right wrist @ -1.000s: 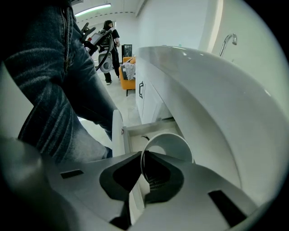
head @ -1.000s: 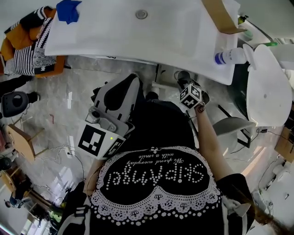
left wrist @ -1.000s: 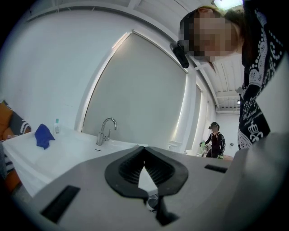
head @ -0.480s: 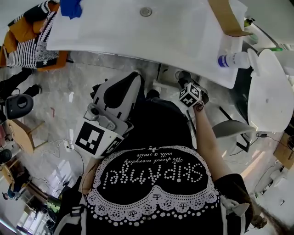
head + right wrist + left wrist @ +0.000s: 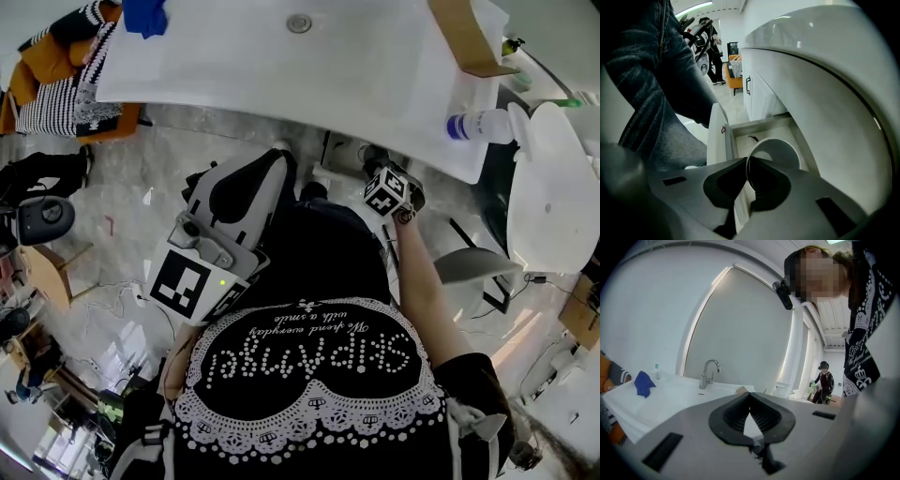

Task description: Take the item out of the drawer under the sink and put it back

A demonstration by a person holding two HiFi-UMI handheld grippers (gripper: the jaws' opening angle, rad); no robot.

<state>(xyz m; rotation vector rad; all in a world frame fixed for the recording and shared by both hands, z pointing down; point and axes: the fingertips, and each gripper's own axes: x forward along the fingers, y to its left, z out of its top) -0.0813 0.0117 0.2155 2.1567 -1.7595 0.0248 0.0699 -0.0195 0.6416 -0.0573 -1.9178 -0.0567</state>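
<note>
The right tool [image 5: 746, 161] is pinching the white cup [image 5: 780, 150] by its rim over the open drawer [image 5: 761, 123].
Gripping only that thin rim, it is risking the cup swinging, clipping the drawer wall or slipping free; the left tool [image 5: 750, 394] is idling closed, empty.

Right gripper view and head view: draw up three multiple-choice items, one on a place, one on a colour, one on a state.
1. The cup hangs over: A) the open drawer; B) a chair; C) a shelf.
2. The cloth on the sink counter is: A) red; B) blue; C) green.
3. The right tongs are: A) wide open; B) shut on nothing; C) shut on the cup's rim.

Answers: 1 A, the drawer lies open right below the cup. 2 B, the cloth shows blue in the head view. 3 C, the tongs pinch the rim in the right gripper view.
</note>
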